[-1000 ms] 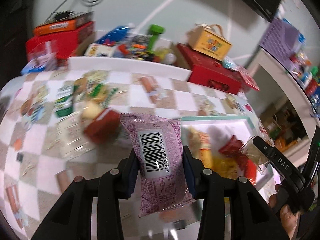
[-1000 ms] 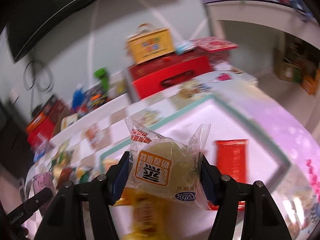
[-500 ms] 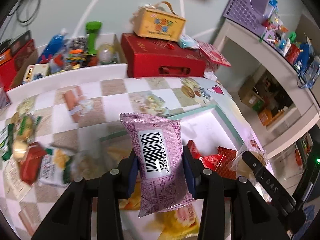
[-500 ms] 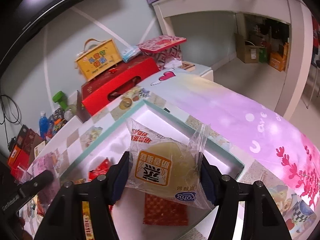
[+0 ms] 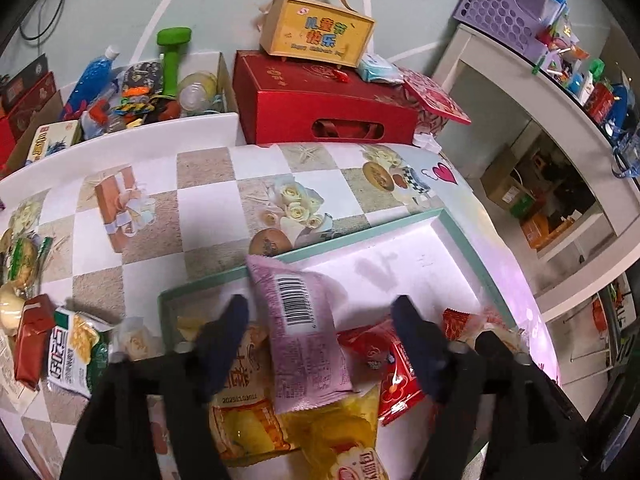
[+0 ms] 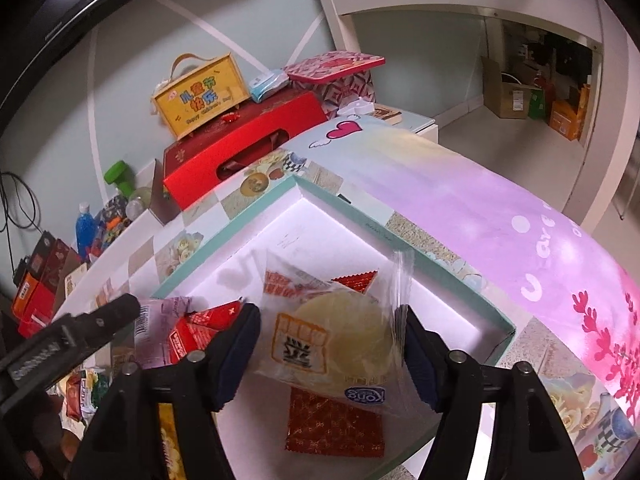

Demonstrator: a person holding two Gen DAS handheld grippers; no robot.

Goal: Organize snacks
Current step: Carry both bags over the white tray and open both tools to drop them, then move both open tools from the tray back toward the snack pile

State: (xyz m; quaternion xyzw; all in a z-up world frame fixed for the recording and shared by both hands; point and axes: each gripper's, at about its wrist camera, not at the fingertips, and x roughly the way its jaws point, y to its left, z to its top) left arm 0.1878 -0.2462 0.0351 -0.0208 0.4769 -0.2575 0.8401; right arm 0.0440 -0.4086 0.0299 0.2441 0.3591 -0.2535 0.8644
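Pink snack packet [image 5: 304,332] is dropped from wide left gripper [image 5: 320,312]; right gripper [image 6: 330,332], likewise wide, should be lifted clear of cake packet [image 6: 332,340] over box [image 6: 460,276].

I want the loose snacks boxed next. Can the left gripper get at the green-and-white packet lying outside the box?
Probably yes: the left gripper is open, and the green-and-white packet lies uncovered on the tablecloth just left of it.

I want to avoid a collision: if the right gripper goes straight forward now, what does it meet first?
Probably the clear-wrapped pastry between the open right gripper jaws, then the red packet on the tray floor. Depth is unclear.
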